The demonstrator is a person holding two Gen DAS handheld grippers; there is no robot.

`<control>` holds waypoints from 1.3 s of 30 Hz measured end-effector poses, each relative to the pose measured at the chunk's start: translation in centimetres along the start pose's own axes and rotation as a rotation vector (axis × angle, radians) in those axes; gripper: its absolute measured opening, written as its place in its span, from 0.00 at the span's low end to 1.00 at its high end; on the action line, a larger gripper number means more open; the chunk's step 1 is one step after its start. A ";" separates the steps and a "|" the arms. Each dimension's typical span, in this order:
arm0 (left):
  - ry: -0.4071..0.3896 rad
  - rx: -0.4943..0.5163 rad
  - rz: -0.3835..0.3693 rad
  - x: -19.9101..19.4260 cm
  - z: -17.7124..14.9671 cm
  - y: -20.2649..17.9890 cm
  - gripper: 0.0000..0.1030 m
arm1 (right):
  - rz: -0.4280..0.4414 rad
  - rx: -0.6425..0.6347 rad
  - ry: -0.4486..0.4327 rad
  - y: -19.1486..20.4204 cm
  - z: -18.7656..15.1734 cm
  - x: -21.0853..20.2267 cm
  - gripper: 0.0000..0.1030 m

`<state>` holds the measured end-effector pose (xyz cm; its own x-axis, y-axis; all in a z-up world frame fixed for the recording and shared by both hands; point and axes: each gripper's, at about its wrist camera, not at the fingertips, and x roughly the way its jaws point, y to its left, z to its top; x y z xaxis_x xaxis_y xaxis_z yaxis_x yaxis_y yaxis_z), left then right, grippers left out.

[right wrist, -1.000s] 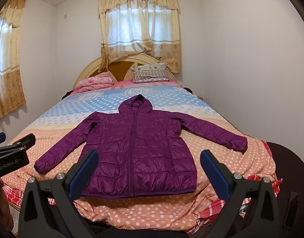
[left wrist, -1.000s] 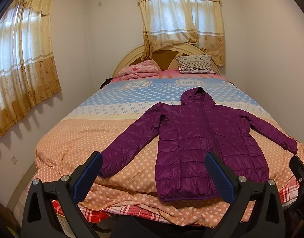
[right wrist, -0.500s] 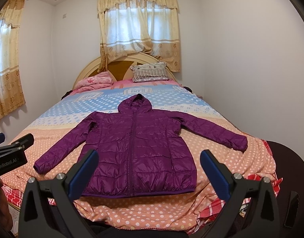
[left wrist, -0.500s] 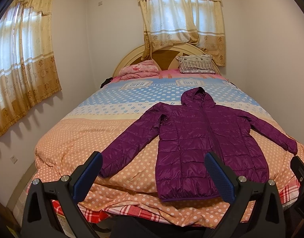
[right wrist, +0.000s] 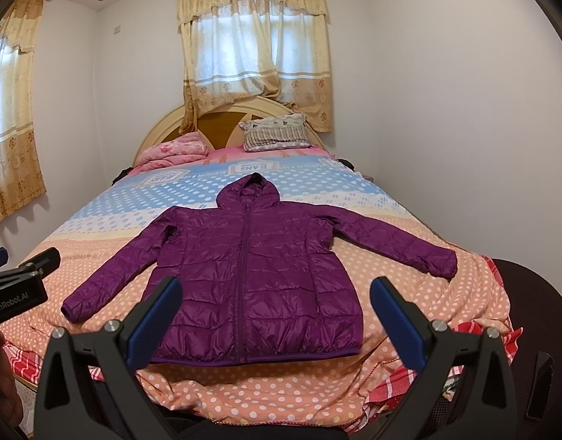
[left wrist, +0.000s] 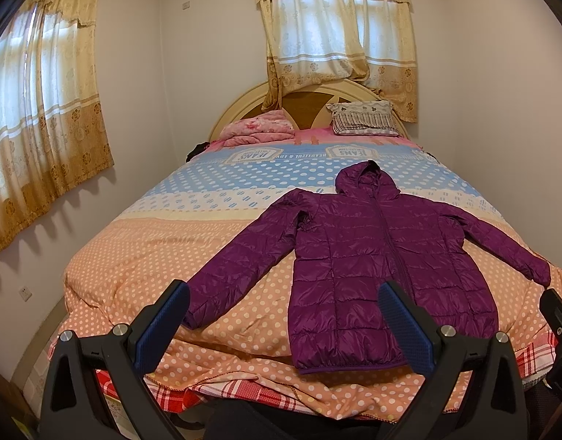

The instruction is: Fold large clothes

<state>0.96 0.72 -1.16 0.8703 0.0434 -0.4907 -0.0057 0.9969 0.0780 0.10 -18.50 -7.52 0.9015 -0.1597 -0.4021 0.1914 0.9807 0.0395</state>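
Note:
A purple hooded puffer jacket (left wrist: 376,264) (right wrist: 255,275) lies flat, front up and zipped, on the near half of the bed, sleeves spread to both sides and hood pointing toward the headboard. My left gripper (left wrist: 284,304) hovers open before the foot of the bed, near the jacket's hem and left sleeve cuff (left wrist: 196,311), holding nothing. My right gripper (right wrist: 275,300) is open too, short of the hem (right wrist: 255,359), empty. The left gripper's body (right wrist: 17,286) shows at the left edge of the right wrist view.
The bed's polka-dot cover (left wrist: 141,264) is orange near me and blue farther away. A pink folded blanket (left wrist: 255,134) and a striped pillow (left wrist: 361,123) lie by the headboard. Walls stand close on both sides, with curtains (left wrist: 43,117). A dark chair (right wrist: 530,330) is at right.

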 end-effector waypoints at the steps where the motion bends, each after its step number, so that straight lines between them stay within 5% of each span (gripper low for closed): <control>1: 0.000 0.000 0.000 0.0 0.0 0.0 0.99 | -0.001 0.000 0.000 0.0 0.0 0.0 1.00; 30: 0.039 0.007 -0.007 1.5 -0.8 -0.3 0.99 | 0.015 0.020 0.046 -0.3 -0.6 1.4 1.00; 39: 0.110 0.067 -0.035 6.4 -1.7 -1.5 0.99 | 0.036 0.070 0.129 -2.8 -2.0 5.9 1.00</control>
<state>5.72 -0.39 -5.93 0.8100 0.0193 -0.5861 0.0601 0.9915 0.1156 4.10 -21.96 -11.84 0.8520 -0.1045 -0.5130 0.1904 0.9746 0.1178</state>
